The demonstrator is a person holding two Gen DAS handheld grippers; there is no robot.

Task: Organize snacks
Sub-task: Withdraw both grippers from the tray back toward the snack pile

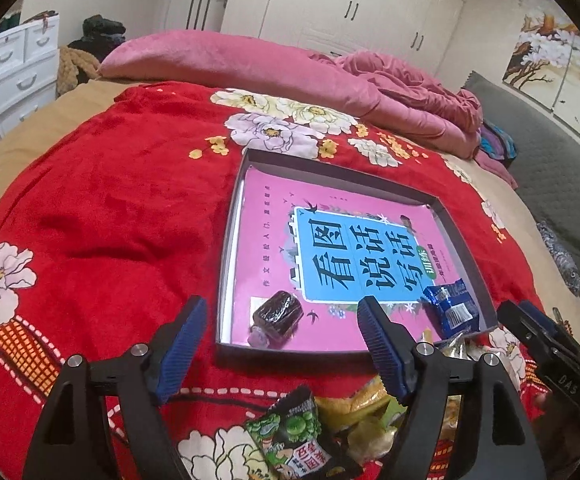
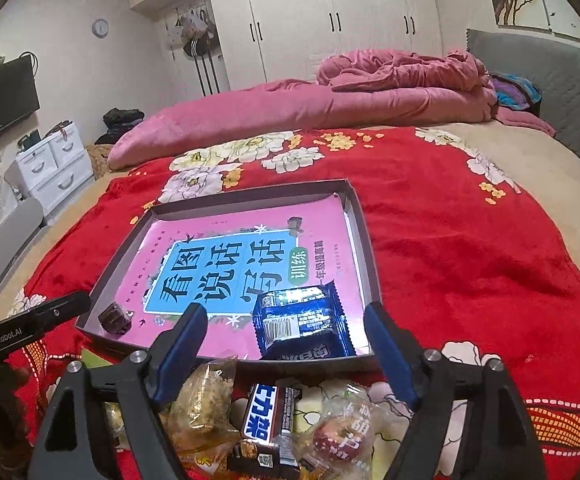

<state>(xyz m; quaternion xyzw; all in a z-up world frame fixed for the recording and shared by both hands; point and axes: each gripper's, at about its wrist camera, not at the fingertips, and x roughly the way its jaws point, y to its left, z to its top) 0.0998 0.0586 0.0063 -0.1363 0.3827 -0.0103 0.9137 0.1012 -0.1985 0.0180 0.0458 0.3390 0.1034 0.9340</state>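
a red plush blanket (image 2: 449,240) printed with pale peonies covers the bed. toward twelve o'clock a rumpled pink velvet quilt (image 2: 329,100) lies across it, touching a grey padded headboard (image 2: 549,76) at two. white glossy wardrobe doors (image 2: 329,20) fill the far wall. at nine o'clock stand a white plastic drawer unit (image 2: 54,168) and a black wall-mounted television (image 2: 2,100); a round wall clock (image 2: 100,27) hangs above.

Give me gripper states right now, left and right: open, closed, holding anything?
Left gripper: open, nothing between the fingers; dark candy lies free in the box.
Right gripper: open, empty; blue packet lies in the box.
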